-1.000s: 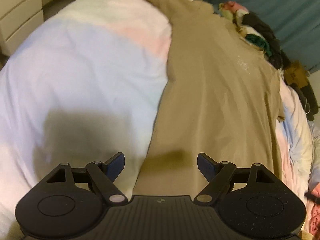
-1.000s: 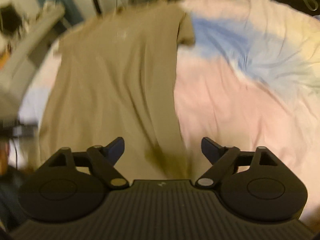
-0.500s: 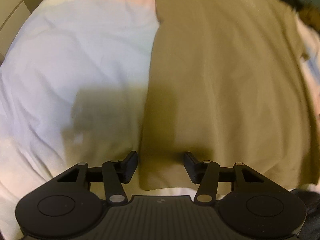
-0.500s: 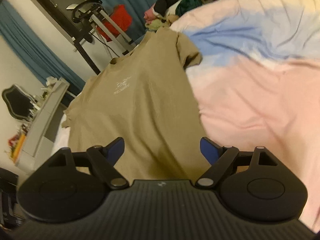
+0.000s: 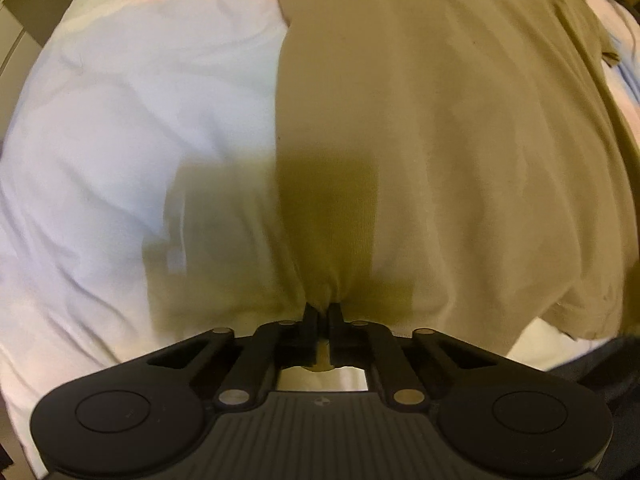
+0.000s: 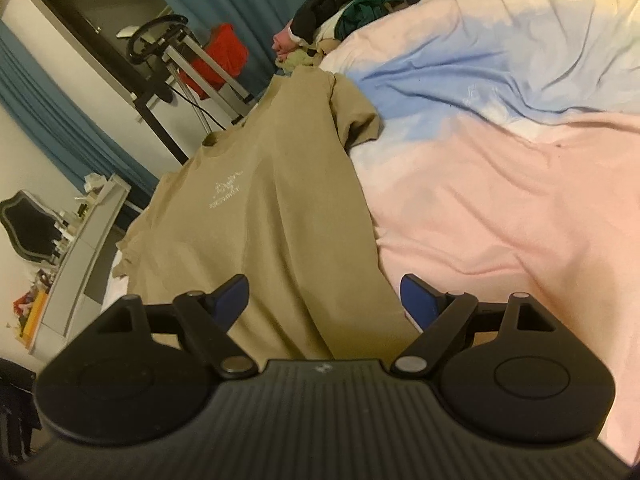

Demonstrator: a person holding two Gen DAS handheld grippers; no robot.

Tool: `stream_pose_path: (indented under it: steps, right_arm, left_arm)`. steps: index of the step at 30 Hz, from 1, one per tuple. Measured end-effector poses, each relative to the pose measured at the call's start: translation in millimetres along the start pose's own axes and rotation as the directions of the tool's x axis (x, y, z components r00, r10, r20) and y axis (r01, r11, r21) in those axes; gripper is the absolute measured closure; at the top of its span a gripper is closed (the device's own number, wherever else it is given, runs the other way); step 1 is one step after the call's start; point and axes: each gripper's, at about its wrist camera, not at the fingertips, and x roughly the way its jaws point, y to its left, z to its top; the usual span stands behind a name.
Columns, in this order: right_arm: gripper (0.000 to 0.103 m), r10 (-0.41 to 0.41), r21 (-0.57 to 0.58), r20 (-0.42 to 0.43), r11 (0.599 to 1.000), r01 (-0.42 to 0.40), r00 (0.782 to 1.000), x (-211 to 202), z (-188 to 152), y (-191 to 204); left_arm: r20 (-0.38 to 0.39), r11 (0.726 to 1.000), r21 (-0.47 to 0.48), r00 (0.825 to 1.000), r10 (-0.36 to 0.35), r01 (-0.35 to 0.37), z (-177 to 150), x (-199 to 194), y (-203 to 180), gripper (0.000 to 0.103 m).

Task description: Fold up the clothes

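My left hand-held gripper (image 5: 323, 312) is pinched tight on the hem of the tan T-shirt (image 5: 440, 128), close to its bottom left corner; the cloth bunches into a small gather right where the jaws meet. My right hand-held gripper (image 6: 324, 300) hangs with its jaws spread wide and nothing between them, poised over the shirt's lower right side, with the right jaw out past the shirt's side edge over the pink part of the bedspread (image 6: 520, 200).

The shirt lies flat and face up on the bed, its pale chest print (image 6: 226, 192) visible, collar pointing towards the far edge of the bed and hem towards me at the near edge. One short sleeve (image 6: 354, 120) sprawls onto the blue patch of the cover. A heap of other clothes (image 6: 360, 0) sits at the far corner of the bed.

I judge this shirt light, thin and thoroughly limp: it will sag and crease wherever it is unsupported, and a single-point grip only drags a pucker. Knit cotton should not slip from the pads. I reckon the sensible hold for the right side is the matching hem corner, catching both layers, so that the bottom edge lifts taut between my two hands.
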Motion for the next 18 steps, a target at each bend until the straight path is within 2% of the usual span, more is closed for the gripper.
stream_pose_path:
  steps: [5,11,13,15,18]
  right_arm:
    - [0.019,-0.015,-0.019,0.053,1.000,0.016,0.998,-14,0,2]
    - [0.019,-0.005,-0.053,0.089,0.999,0.010,0.996,-24,1,11]
    - [0.019,-0.004,-0.076,0.092,0.997,0.011,0.996,-27,-1,16]
    - [0.019,-0.003,-0.113,0.098,0.994,0.014,0.995,-29,-4,22]
    - [0.018,0.002,-0.173,0.118,0.985,0.019,0.993,-33,-8,32]
  left_arm:
    - [0.045,0.999,0.007,0.998,0.047,-0.047,4,-55,25,0.100]
    - [0.064,0.997,-0.024,0.995,0.073,-0.071,8,-75,37,0.099]
    - [0.084,0.997,-0.016,0.994,0.073,-0.072,12,-84,35,0.094]
    - [0.123,0.996,0.009,0.989,0.085,-0.086,17,-98,30,0.077]
    - [0.219,0.998,0.055,0.975,0.016,-0.029,25,-127,22,0.058]
